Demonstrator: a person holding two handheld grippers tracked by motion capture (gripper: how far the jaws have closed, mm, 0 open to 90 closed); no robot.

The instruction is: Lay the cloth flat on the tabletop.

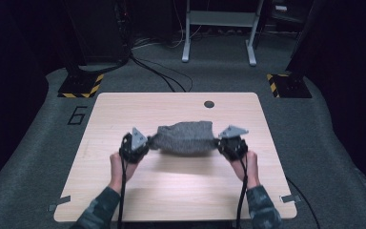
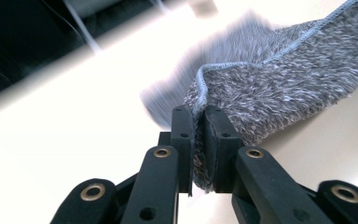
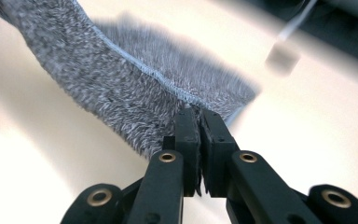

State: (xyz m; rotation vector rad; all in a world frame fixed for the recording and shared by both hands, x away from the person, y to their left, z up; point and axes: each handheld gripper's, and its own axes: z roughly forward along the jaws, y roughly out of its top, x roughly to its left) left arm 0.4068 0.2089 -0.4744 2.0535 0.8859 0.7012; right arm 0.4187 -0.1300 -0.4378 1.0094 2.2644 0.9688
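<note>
The left gripper pinches the left corner of a grey towel, jaws clamped on its hem. The towel hangs stretched across the middle of the worktop. The right gripper clamps the right corner likewise.

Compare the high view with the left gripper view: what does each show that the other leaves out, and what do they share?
High view alone: the whole wooden table with its dark round hole, both hands, the right gripper shut on the grey towel's far end, and the floor with a white frame.

Left gripper view alone: the towel's stitched hem pinched between the black pads, and its fuzzy pile up close.

Both: the left gripper shut on the towel, which is stretched above the pale tabletop.
</note>
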